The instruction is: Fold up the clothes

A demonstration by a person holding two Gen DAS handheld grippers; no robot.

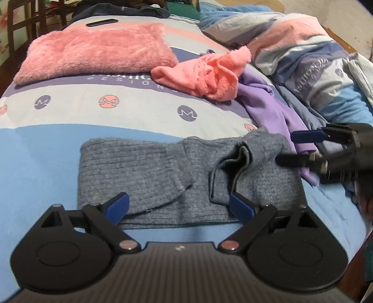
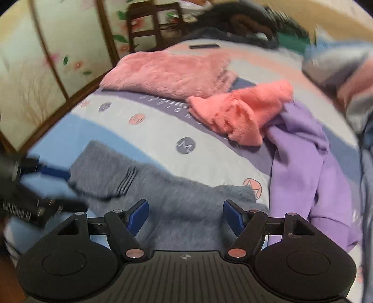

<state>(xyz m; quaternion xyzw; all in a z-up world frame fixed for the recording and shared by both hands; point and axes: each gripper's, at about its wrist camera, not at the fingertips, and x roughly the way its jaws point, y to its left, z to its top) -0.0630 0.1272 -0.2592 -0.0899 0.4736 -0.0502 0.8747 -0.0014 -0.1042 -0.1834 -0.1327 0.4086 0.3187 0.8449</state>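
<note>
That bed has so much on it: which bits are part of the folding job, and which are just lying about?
Part of the job:
- grey knit garment, half folded, nearest
- crumpled coral garment
- purple garment
- folded fluffy pink garment
- left gripper and right gripper, both open

Just lying about:
- dark flat object near the far end
- bunched striped duvet
- wooden chair

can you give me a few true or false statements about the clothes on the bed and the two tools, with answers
1. The grey knit garment lies nearest the left tool. True.
2. The left tool is clamped shut on the grey garment. False: its jaws stand open over it.
3. The purple garment is neatly folded. False: it lies crumpled beside the salmon-pink garment.
4. A fluffy pink folded piece sits farther up the bed. True.
5. The right tool holds the purple garment. False: its jaws are open, nothing pinched.
</note>
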